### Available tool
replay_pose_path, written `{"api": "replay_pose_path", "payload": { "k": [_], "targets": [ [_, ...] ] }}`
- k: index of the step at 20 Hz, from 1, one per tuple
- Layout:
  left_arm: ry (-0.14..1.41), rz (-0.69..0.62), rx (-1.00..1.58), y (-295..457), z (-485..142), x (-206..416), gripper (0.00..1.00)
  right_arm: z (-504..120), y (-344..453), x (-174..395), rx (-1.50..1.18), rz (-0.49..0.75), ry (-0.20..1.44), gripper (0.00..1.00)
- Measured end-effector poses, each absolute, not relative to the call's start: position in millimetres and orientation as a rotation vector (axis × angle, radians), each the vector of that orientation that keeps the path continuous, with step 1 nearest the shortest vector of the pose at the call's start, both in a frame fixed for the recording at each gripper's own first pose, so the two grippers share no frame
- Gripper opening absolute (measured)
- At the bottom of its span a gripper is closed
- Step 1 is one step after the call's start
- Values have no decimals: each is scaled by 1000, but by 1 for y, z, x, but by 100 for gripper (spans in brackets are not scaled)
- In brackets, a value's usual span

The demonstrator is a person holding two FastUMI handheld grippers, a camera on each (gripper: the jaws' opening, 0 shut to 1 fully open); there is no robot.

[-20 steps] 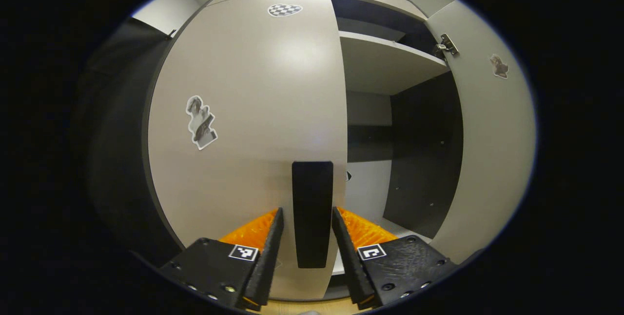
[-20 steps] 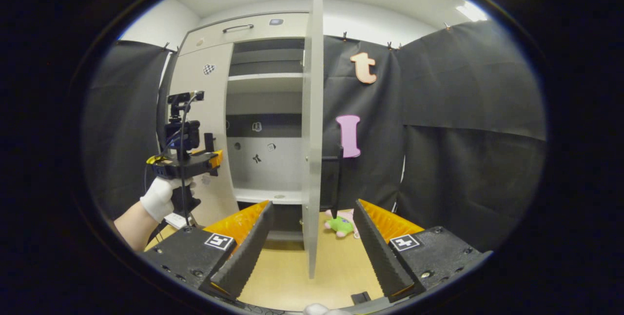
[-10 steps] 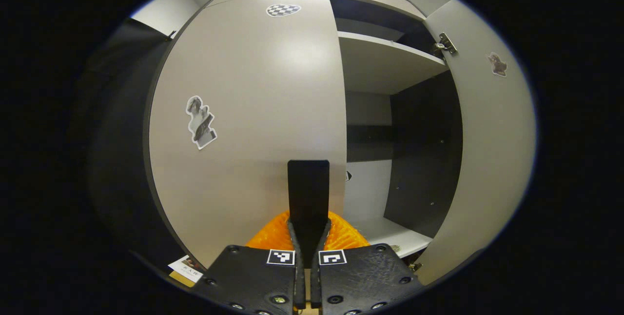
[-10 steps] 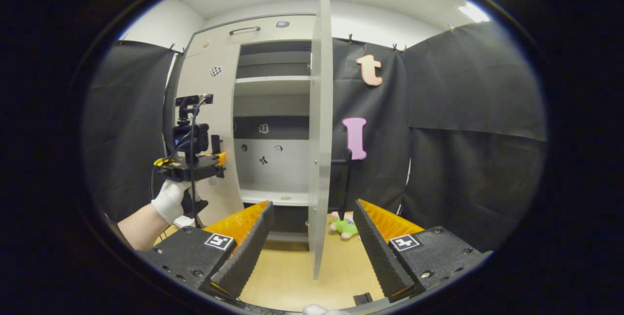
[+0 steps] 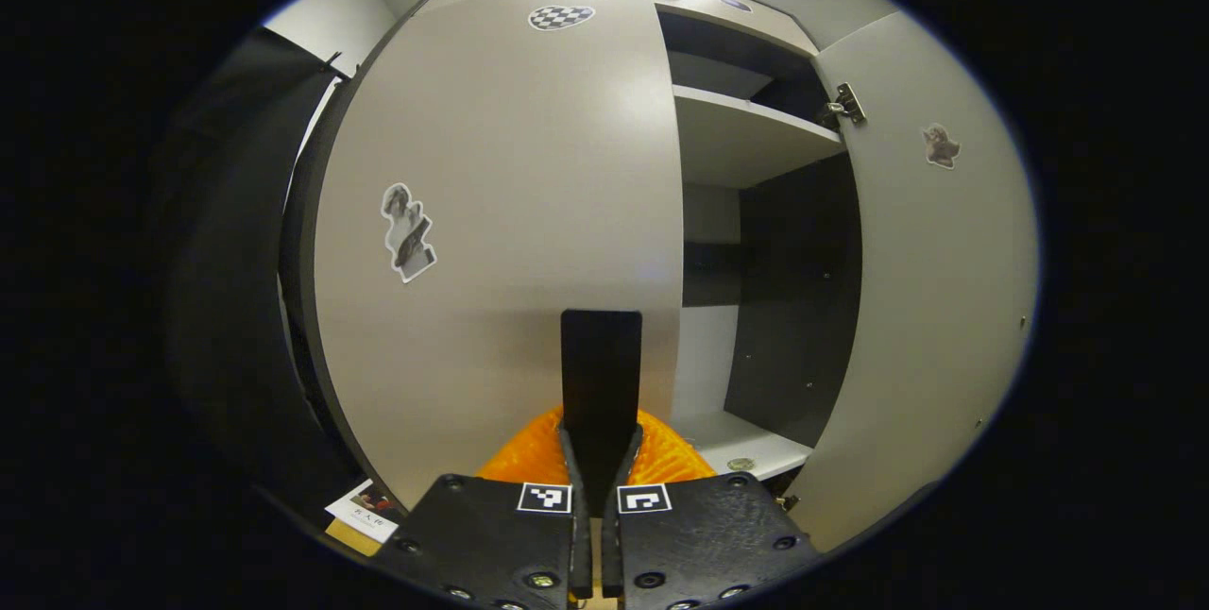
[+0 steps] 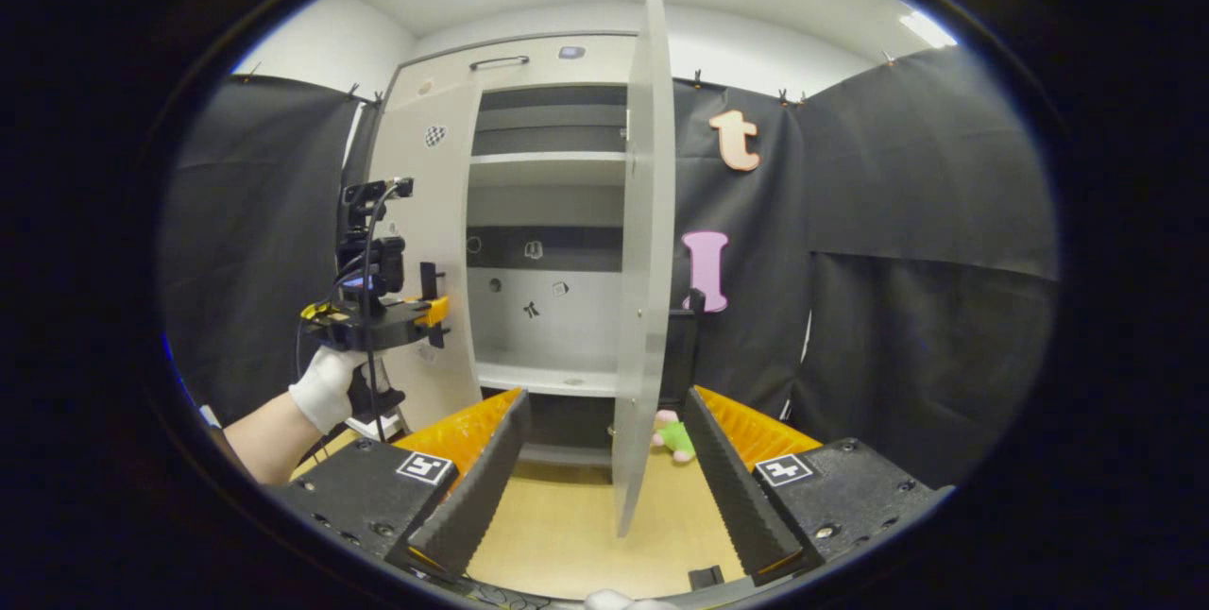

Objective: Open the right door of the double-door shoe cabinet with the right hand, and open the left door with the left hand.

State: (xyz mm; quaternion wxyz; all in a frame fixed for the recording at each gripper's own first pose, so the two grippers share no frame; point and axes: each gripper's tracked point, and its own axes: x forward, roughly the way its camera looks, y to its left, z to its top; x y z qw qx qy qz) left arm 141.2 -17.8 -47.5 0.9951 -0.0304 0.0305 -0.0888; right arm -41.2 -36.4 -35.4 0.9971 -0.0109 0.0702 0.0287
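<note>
The pale grey shoe cabinet's left door [image 5: 510, 213] faces me in the left gripper view, still close to the cabinet front. Its black vertical handle [image 5: 601, 374] runs down between my left gripper's [image 5: 599, 445] fingers, which are shut on it. The right door [image 5: 930, 289] stands swung open, showing shelves [image 5: 746, 133] and a dark interior. In the right gripper view the right door [image 6: 645, 270] is seen nearly edge-on, its black handle [image 6: 684, 346] behind it. My right gripper [image 6: 604, 459] is open, low in front of that door, holding nothing. The left gripper [image 6: 430, 313] shows at the left door, held by a gloved hand [image 6: 326, 388].
Black cloth walls [image 6: 907, 261] close in the booth on both sides. A small green and pink soft toy [image 6: 672, 433] lies on the wooden floor [image 6: 567, 525] by the open door's foot. A printed card [image 5: 364, 506] lies low left of the cabinet.
My left gripper went from open around the left door's handle to shut on it. The view of the left door has shifted slightly. The right gripper has drifted a little; the right door stays open.
</note>
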Motion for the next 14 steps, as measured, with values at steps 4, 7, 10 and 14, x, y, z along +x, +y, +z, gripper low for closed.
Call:
{"api": "replay_pose_path", "payload": {
  "k": [4,7,10,14],
  "targets": [
    [63,-186,-61,-12,-46,130,4,-37,-28,-51,-24,83,137,100],
    [64,-189,-45,-6,-45,119,3,-39,-20,-56,-15,102,138,100],
    [66,-197,-53,1,-44,108,4,-43,-11,-61,-14,127,139,100],
    [64,-190,-55,14,-44,92,3,-51,3,-68,-8,166,151,100]
  ]
}}
